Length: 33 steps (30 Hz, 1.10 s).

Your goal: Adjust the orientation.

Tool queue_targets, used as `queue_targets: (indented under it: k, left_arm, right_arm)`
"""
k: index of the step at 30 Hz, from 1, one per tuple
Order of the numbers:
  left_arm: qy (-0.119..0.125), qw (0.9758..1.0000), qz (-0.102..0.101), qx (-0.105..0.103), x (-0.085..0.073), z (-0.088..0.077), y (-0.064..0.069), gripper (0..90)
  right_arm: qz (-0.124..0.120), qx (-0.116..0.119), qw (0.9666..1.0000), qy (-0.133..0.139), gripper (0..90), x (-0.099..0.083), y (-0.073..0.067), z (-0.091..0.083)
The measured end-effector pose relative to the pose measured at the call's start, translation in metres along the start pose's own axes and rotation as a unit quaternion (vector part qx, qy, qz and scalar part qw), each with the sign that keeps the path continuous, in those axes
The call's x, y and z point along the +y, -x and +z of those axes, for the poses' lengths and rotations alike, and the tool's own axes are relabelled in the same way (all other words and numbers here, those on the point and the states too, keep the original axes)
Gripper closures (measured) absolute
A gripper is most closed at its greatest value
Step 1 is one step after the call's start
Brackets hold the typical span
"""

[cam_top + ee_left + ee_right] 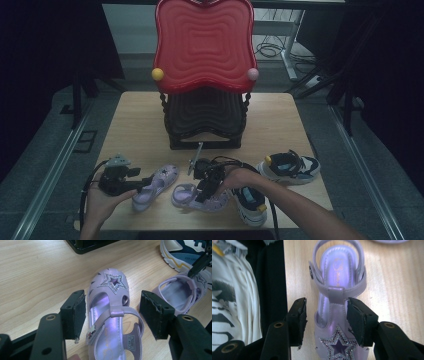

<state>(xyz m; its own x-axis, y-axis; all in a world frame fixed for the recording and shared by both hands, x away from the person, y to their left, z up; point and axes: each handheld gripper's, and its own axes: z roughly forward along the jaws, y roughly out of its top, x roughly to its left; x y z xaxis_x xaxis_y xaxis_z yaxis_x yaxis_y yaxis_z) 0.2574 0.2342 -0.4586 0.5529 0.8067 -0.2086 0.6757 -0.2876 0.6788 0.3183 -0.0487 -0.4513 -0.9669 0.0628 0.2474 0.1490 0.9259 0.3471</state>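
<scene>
the right gripper (202,192) is standing with jaws apart, straddling one lilac star sandal (338,315) at its strap, pads off it. the left gripper (142,181) is likewise gaping around the other lilac sandal (110,315), gripping nothing. both sandals are lying on the wooden table (140,130), near its front edge, between the person's hands. they are probably feeling light and soft, straps flexing; the firmer sides under the strap are likely offering the surest hold.

Dim room; grey floor (45,150) with metal rails (47,177) both sides of light wood bench (135,125). Cables (270,49) and white desk leg (290,50) behind; dark surroundings.
</scene>
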Motion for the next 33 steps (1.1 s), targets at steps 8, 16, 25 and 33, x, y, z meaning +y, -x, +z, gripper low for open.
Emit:
queue_targets:
  k: [8,16,25,33]
  left_arm:
    - [0.001,1.0,0.002,0.0,0.0,-0.001,0.001,38.4]
    - [0.012,0.9999,0.005,0.003,0.001,-0.004,0.002,39.1]
    - [0.031,0.9994,0.017,-0.006,0.003,-0.011,0.008,44.2]
    - [0.041,0.9986,0.031,-0.012,0.004,-0.016,0.014,59.5]
  right_arm:
    - [0.012,-0.008,0.9997,0.019,50.5,-0.002,-0.002,-0.012]
    - [0.016,-0.018,0.9987,0.045,51.2,-0.01,-0.007,-0.027]
    - [0.038,-0.04,0.9937,0.097,53.1,-0.026,-0.015,-0.048]
    - [0.07,-0.068,0.9818,0.163,61.3,-0.054,-0.028,-0.068]
